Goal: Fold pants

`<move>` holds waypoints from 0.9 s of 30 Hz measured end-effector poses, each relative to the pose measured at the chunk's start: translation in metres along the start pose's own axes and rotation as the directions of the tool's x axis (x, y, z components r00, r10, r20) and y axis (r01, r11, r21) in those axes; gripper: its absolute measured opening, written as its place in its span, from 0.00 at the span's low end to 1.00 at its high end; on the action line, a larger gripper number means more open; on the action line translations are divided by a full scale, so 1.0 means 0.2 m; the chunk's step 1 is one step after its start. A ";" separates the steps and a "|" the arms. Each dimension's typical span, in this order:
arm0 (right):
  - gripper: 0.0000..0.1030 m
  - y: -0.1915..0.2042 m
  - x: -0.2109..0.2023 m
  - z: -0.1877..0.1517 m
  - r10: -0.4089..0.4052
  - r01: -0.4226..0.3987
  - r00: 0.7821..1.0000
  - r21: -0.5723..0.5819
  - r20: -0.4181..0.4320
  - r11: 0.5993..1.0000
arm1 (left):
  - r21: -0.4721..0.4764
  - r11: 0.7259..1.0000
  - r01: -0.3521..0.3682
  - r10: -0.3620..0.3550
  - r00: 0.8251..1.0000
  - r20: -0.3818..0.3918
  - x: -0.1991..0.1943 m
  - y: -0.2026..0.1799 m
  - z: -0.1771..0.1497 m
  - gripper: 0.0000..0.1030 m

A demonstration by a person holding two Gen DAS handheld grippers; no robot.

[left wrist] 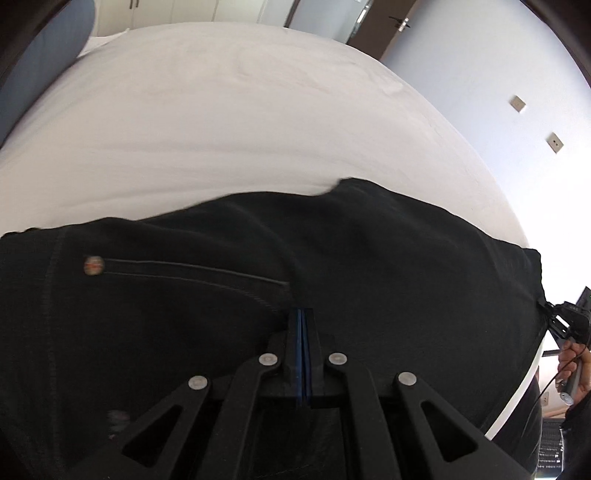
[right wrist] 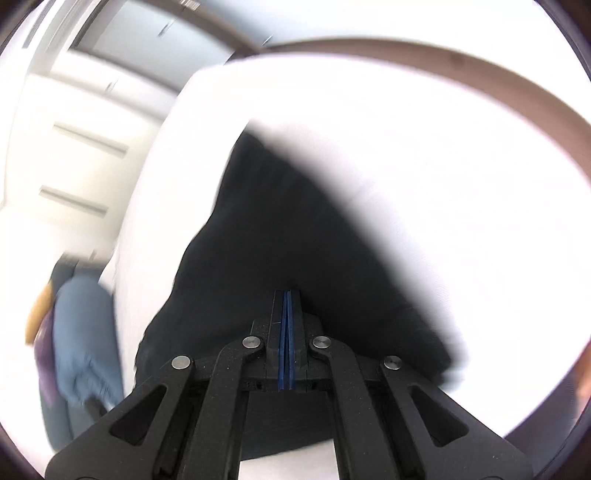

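Note:
Black pants [left wrist: 258, 266] lie across the near part of a white bed [left wrist: 221, 110]; a back pocket seam with a metal rivet [left wrist: 93, 265] shows at left. My left gripper [left wrist: 302, 314] is shut on the black fabric near the pocket's end. In the right wrist view the pants [right wrist: 280, 236] stretch away from me over the white bed [right wrist: 443, 184]. My right gripper [right wrist: 287, 295] is shut on their near edge. The right gripper also shows in the left wrist view [left wrist: 565, 321] at the pants' right end. The right wrist view is motion-blurred.
A pale blue wall with two switch plates [left wrist: 554, 142] stands right of the bed. A door [left wrist: 373, 22] and white cupboards are beyond it. A person's blue trousers [right wrist: 85, 332] show left of the bed; a brown headboard [right wrist: 480, 74] curves behind.

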State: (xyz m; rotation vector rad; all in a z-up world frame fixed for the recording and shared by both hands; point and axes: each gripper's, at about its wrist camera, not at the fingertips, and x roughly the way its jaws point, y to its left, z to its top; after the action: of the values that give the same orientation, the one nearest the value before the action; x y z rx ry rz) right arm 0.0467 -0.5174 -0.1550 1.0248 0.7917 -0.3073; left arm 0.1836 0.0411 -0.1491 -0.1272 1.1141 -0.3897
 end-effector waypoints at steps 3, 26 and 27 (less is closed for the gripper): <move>0.06 0.00 -0.15 -0.02 0.033 -0.033 0.999 -0.003 0.013 0.999 | -0.027 1.000 -0.013 0.014 1.000 0.017 -0.14 0.09 -0.04 0.01; 0.00 -0.19 -0.17 -0.34 0.123 -0.133 0.989 0.144 0.078 0.981 | 0.038 0.992 0.122 -0.120 0.992 -0.039 -0.07 -0.08 -0.35 0.05; 0.00 -0.21 -0.23 -0.32 0.125 -0.141 0.986 0.165 0.106 0.976 | 0.033 0.992 0.122 -0.121 0.992 -0.039 -0.06 -0.06 -0.34 0.05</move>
State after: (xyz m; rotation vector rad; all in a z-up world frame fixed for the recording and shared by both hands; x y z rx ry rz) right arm -0.0382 -0.4906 -0.1669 1.2113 0.6144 -0.3113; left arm 0.1163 0.0417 -0.1650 -0.1582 1.1387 -0.5221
